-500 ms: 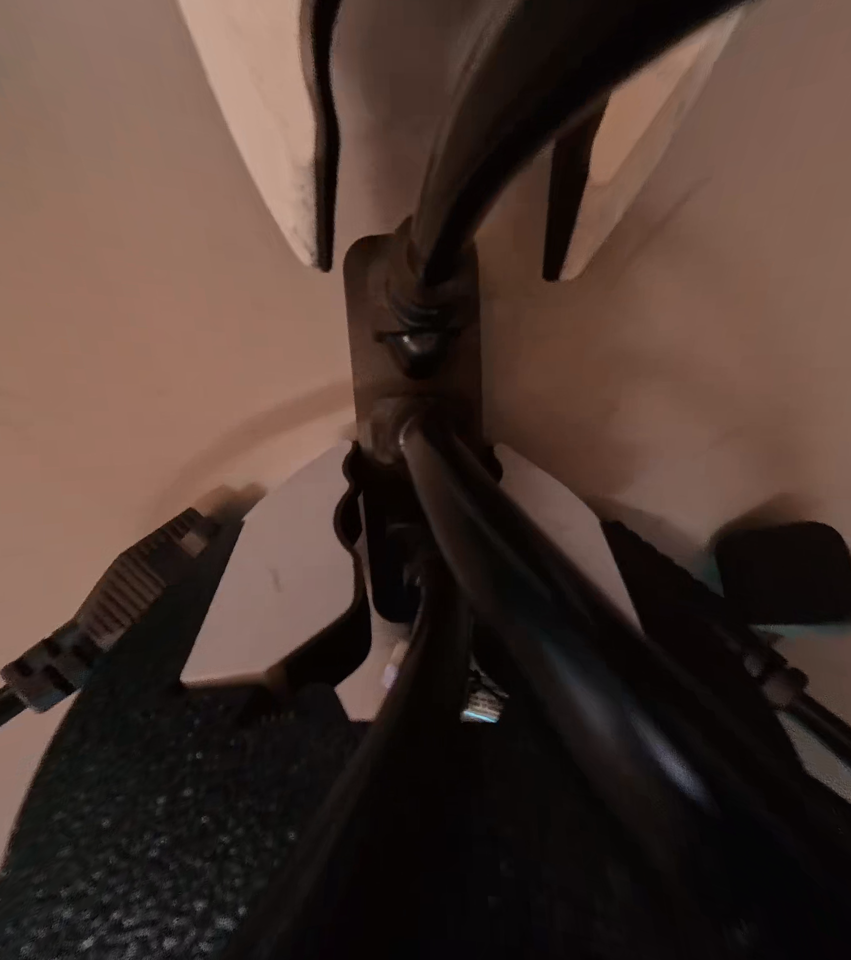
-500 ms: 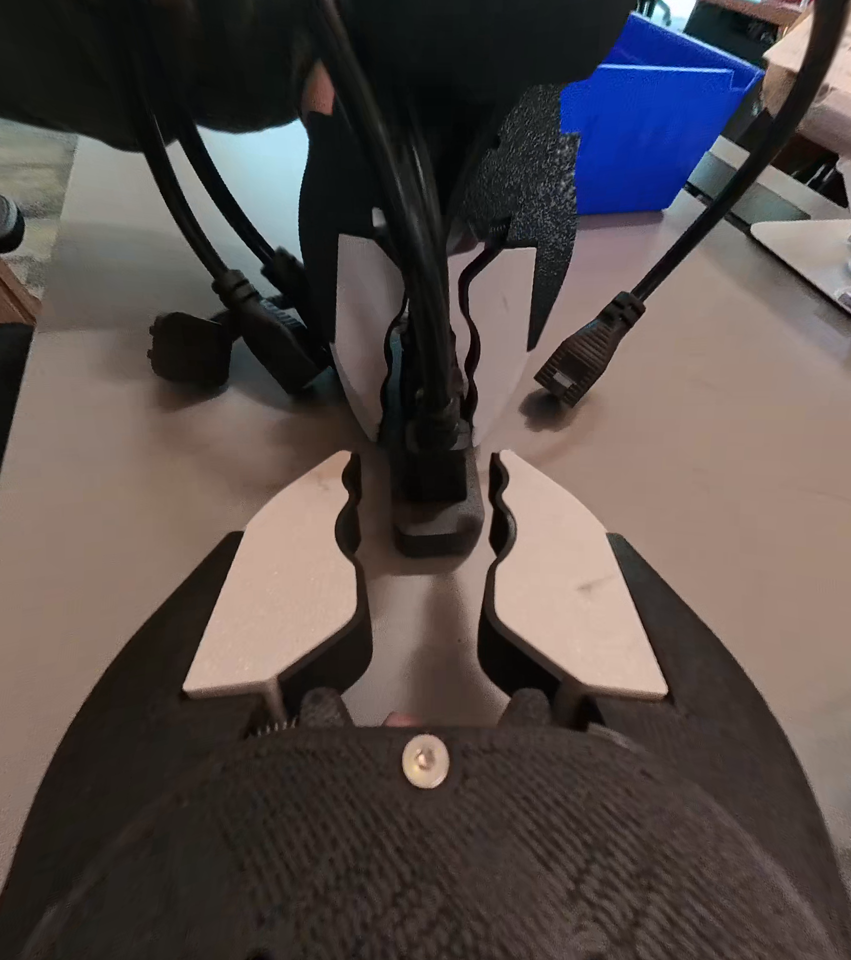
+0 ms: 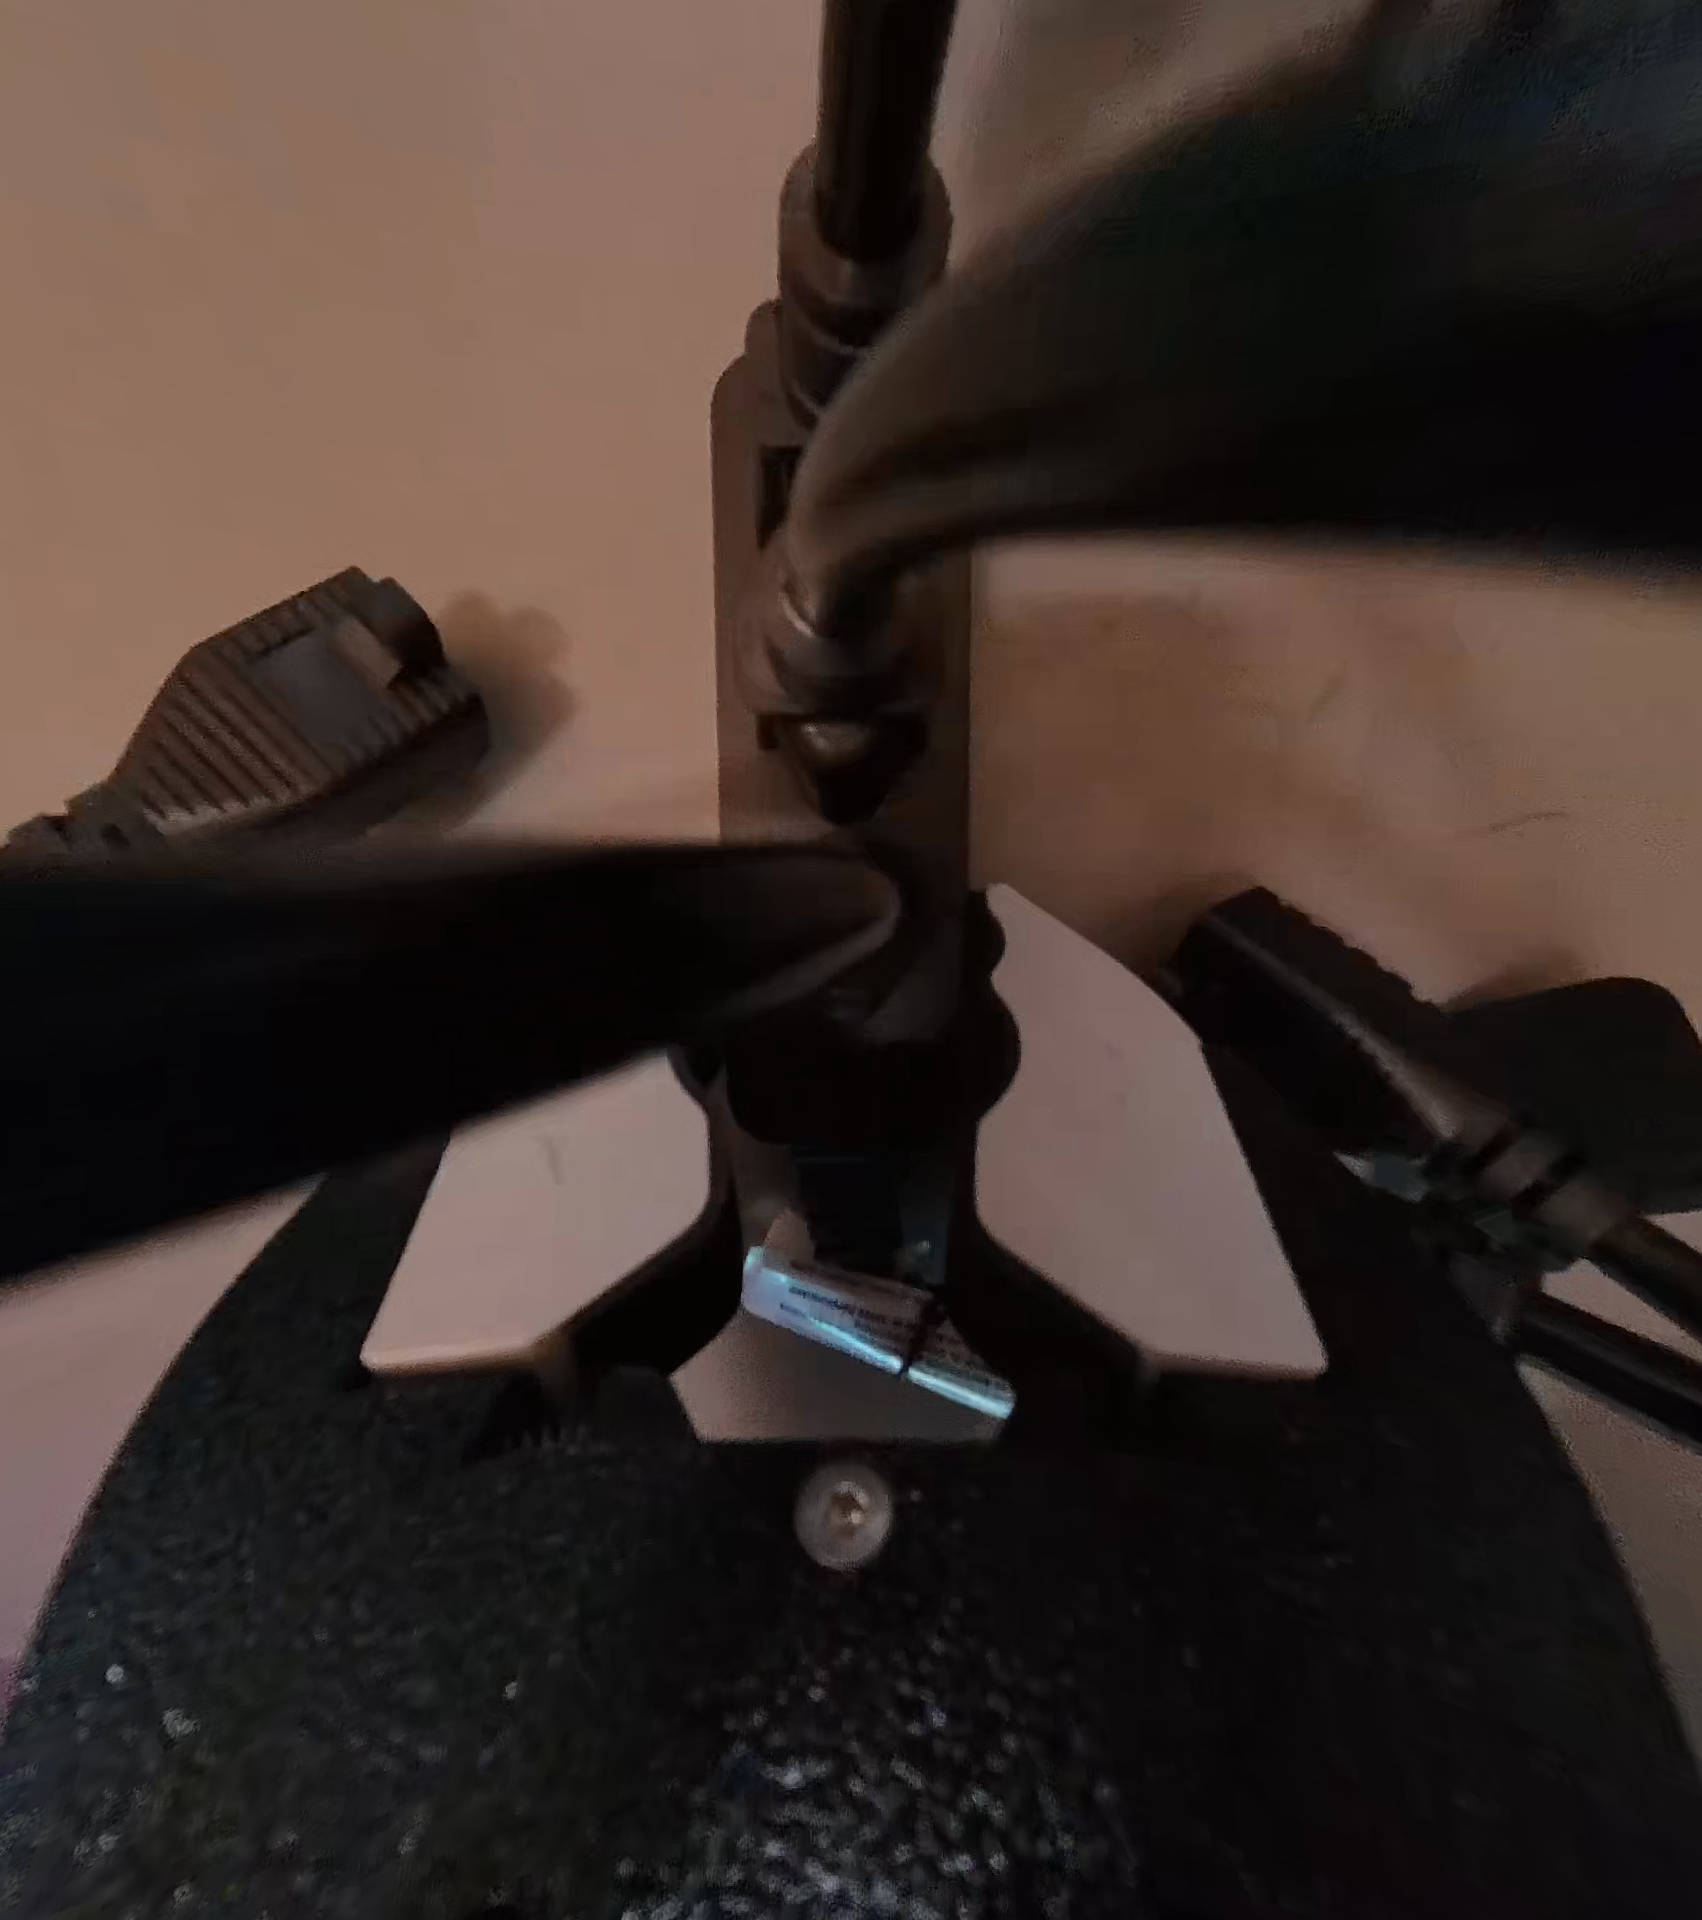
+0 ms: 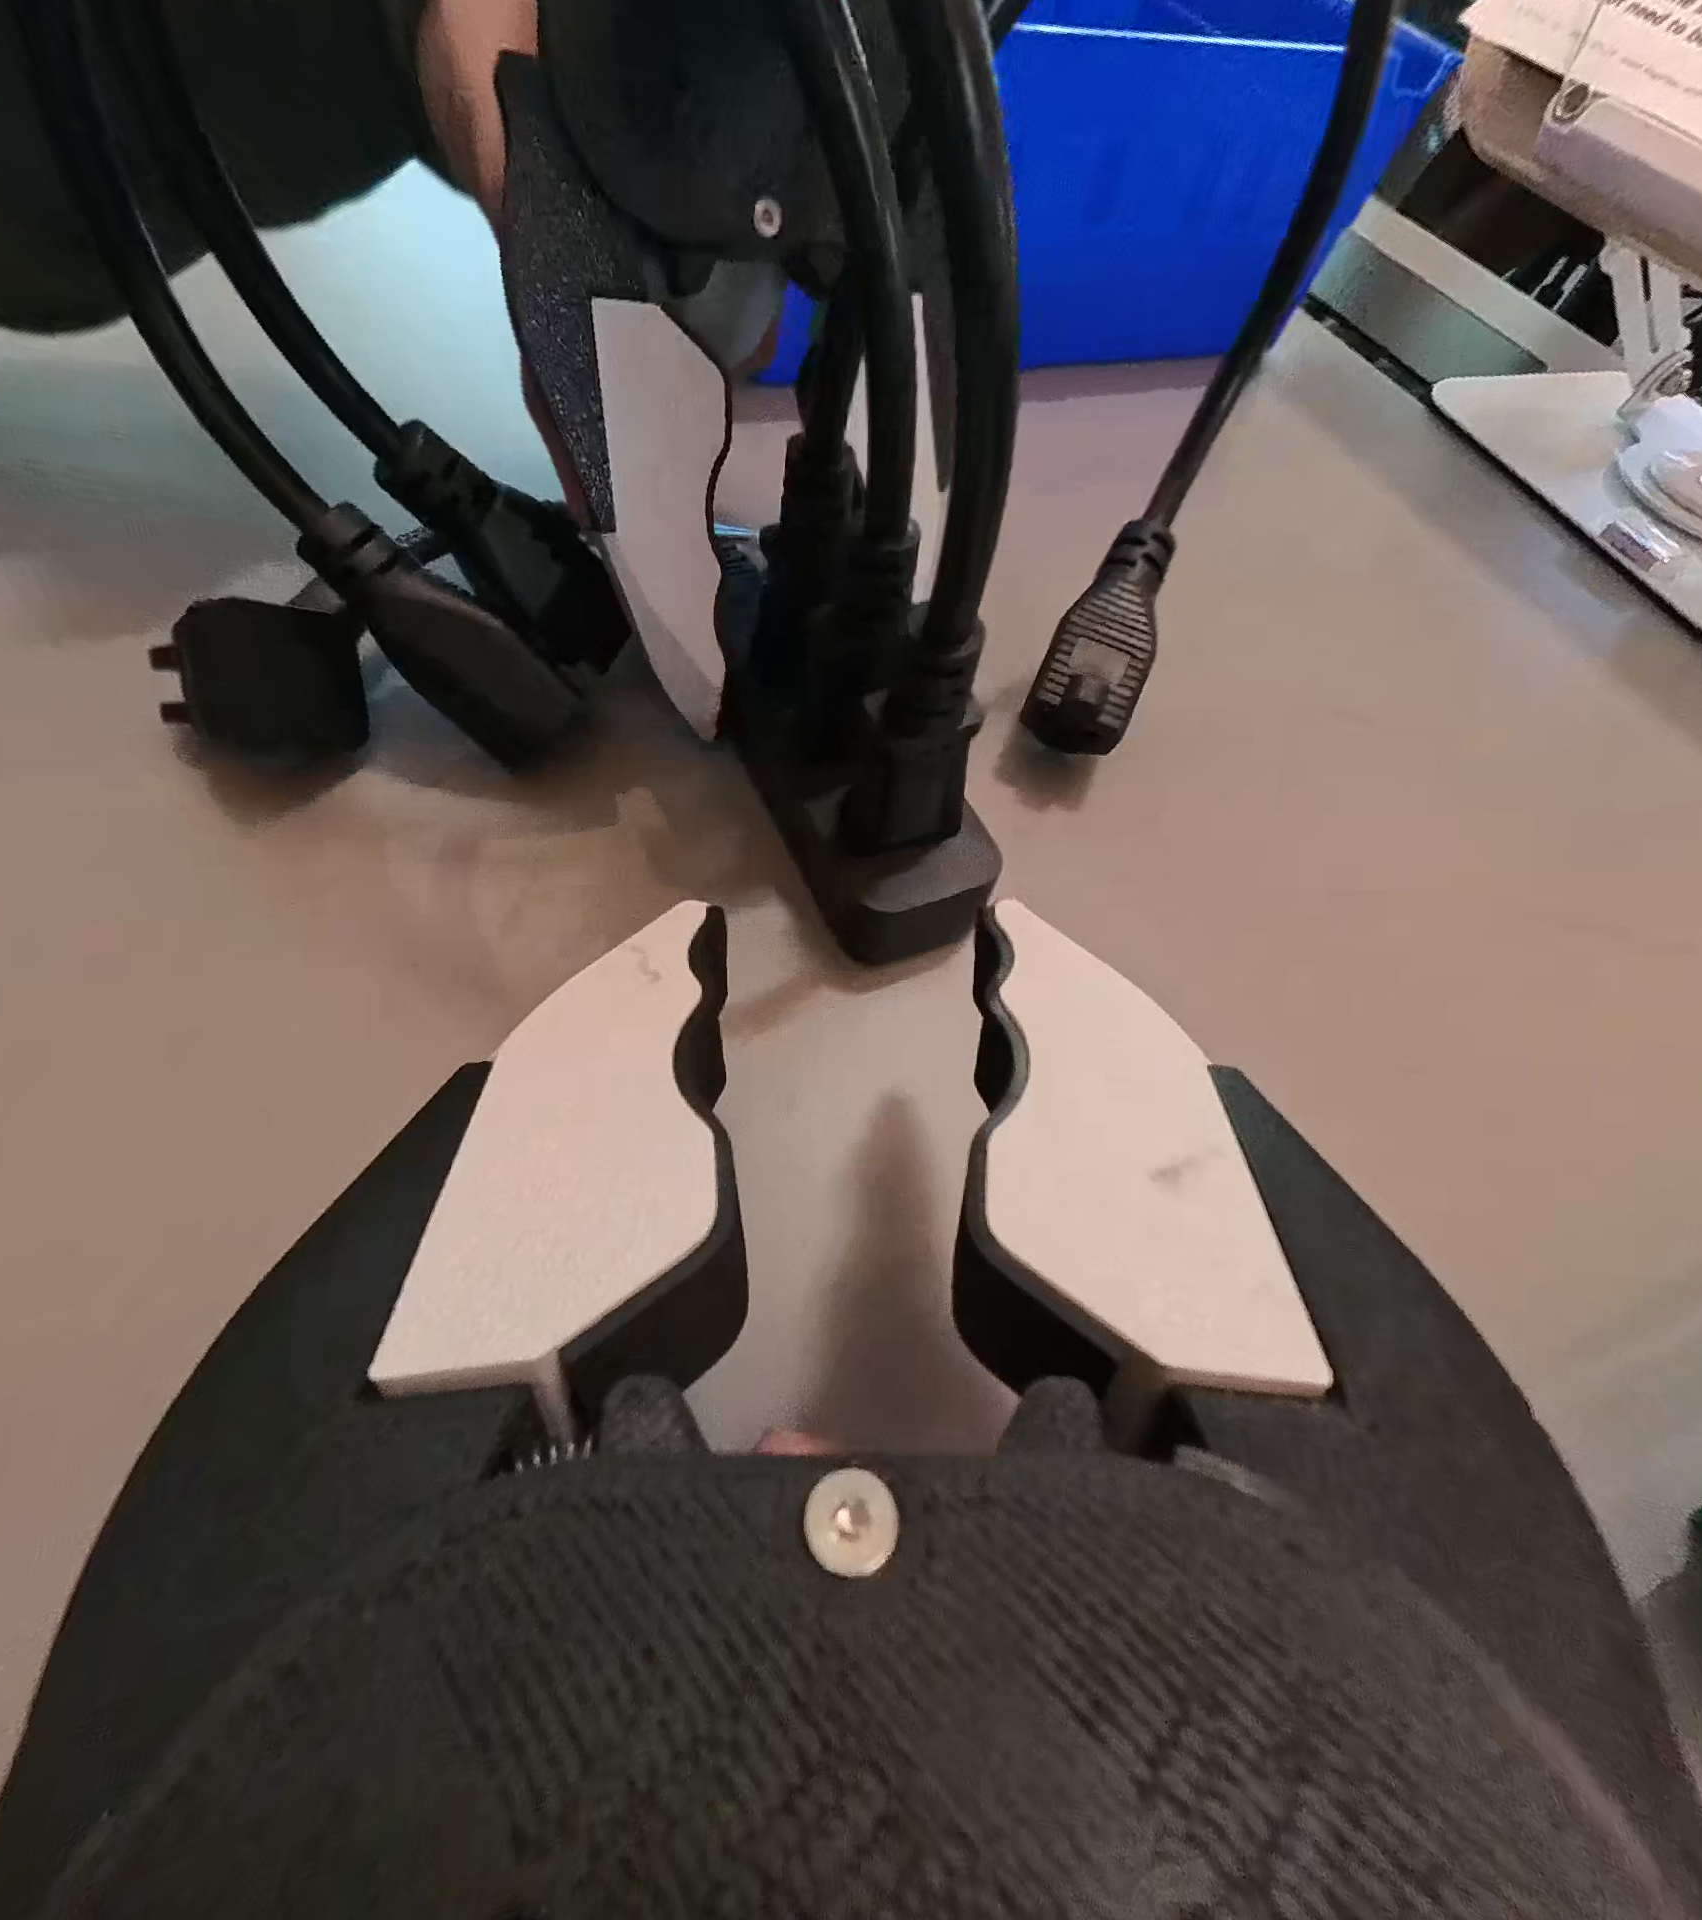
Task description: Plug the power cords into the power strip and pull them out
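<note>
Table: a plain grey-beige table [image 4: 1398,987] carried everything, with both grippers meeting head-on over its middle.
Blue bin: a blue bin [image 4: 1190,177] stood at the far side, behind the cords.
Right gripper: the right gripper [image 4: 849,940] lay low and nearly level over the table, pointing straight at the near end of the strip. Its white fingers [image 4: 598,1132] stood parted with bare table between them, holding nothing; the tips sat just short of the strip's end, one to each side.
Left gripper: the left gripper [image 3: 847,997] came from the opposite side, pitched steeply downward above the strip's far end. Its fingers [image 3: 1086,1122] were drawn in against the sides of the strip's near end in its own view, though cords hid part of the contact.
Power strip: the black power strip [image 4: 914,883] lay flat at the table's centre, running lengthwise between the two grippers.
Power cords: three black power cords [image 4: 888,416] stood plugged into the strip in a row, their cables rising upward past the left gripper.
Loose ends: a ribbed connector [image 4: 1101,655] rested just right of the strip, and two further connectors [image 4: 473,634] and a flat plug [image 4: 265,675] lay together to its left.
</note>
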